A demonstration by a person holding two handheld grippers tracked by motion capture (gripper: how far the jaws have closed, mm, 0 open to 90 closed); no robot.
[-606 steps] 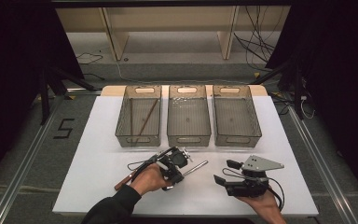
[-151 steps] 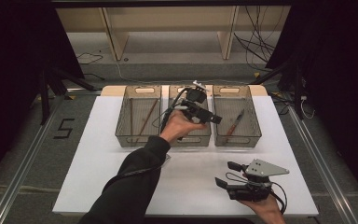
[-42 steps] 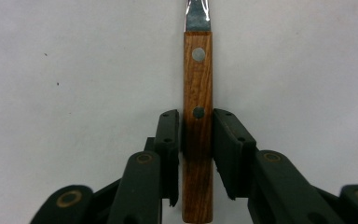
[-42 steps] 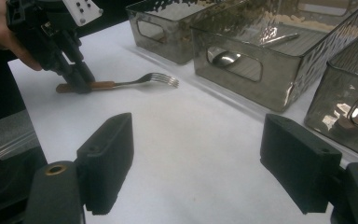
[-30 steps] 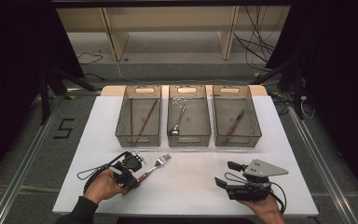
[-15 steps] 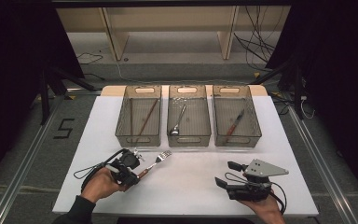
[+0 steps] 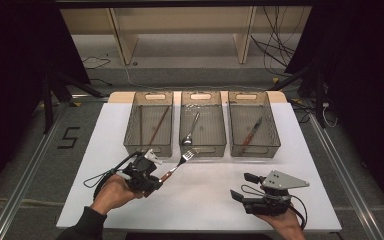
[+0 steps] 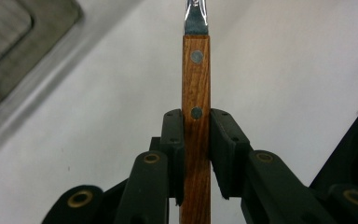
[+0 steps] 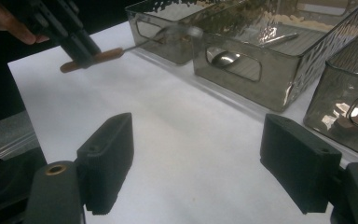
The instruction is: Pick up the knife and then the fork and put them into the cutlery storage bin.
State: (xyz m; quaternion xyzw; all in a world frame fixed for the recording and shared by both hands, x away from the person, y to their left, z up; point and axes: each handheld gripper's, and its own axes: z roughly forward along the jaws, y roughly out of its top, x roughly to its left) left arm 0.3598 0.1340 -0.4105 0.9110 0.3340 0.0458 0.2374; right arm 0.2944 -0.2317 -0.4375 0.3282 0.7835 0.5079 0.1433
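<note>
- Gripping a fork (image 7: 180,163) by its wooden handle, the left gripper (image 7: 152,182) has its two black jaws pressed on either side of the wood.
- Lifted clear of the white table (image 7: 205,200), the fork slants up, its metal tines near the front wall of the middle bin (image 7: 203,148).
- A spoon (image 7: 190,131) lies in the middle bin, a brown stick (image 7: 158,126) in the left bin (image 7: 131,135) and a knife (image 7: 250,134) in the right bin (image 7: 272,135).
- Resting at the table's near right edge, the right gripper (image 9: 196,163) has its jaws spread wide with nothing between them.
</note>
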